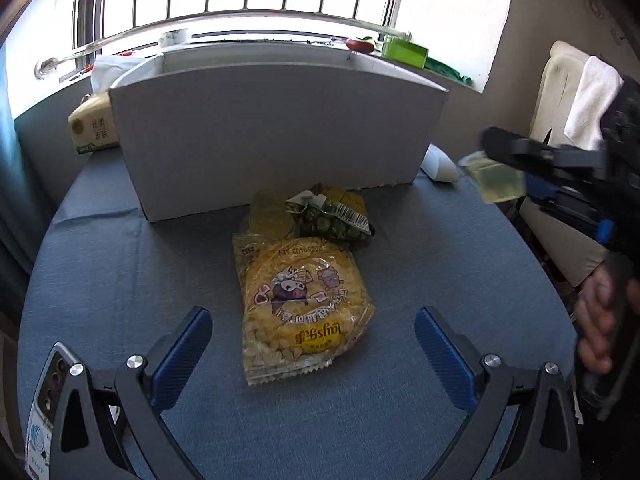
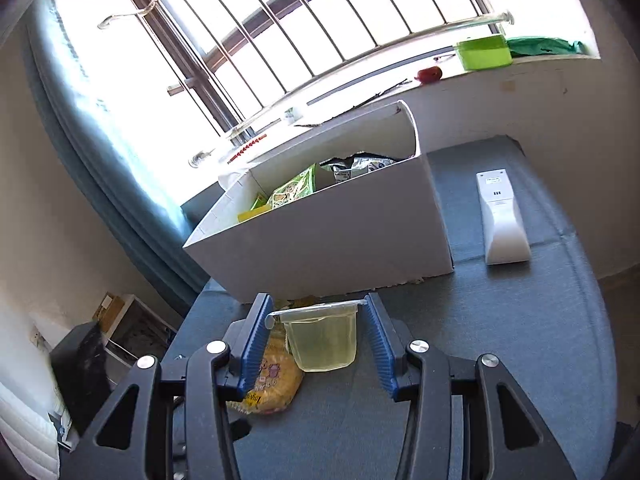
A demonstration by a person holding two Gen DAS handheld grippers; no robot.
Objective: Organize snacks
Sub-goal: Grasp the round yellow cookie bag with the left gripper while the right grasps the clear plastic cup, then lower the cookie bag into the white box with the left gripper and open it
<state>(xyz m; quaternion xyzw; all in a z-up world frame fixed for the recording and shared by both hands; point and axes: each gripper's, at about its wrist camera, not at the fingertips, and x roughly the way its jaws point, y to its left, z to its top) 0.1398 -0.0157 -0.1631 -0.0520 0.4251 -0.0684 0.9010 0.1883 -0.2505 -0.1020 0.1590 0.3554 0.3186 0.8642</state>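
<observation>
A white box stands at the back of the blue table; in the right wrist view the box holds several snack packs. A yellow snack bag lies in front of my left gripper, which is open and empty. Behind the bag lie a green crumpled pack and a yellowish jelly cup. My right gripper is shut on a clear yellowish jelly cup, held above the table in front of the box. It also shows in the left wrist view at the right.
A white remote lies right of the box. A tissue pack stands left of the box. A chair with a white towel is at the right. The window sill holds a green container.
</observation>
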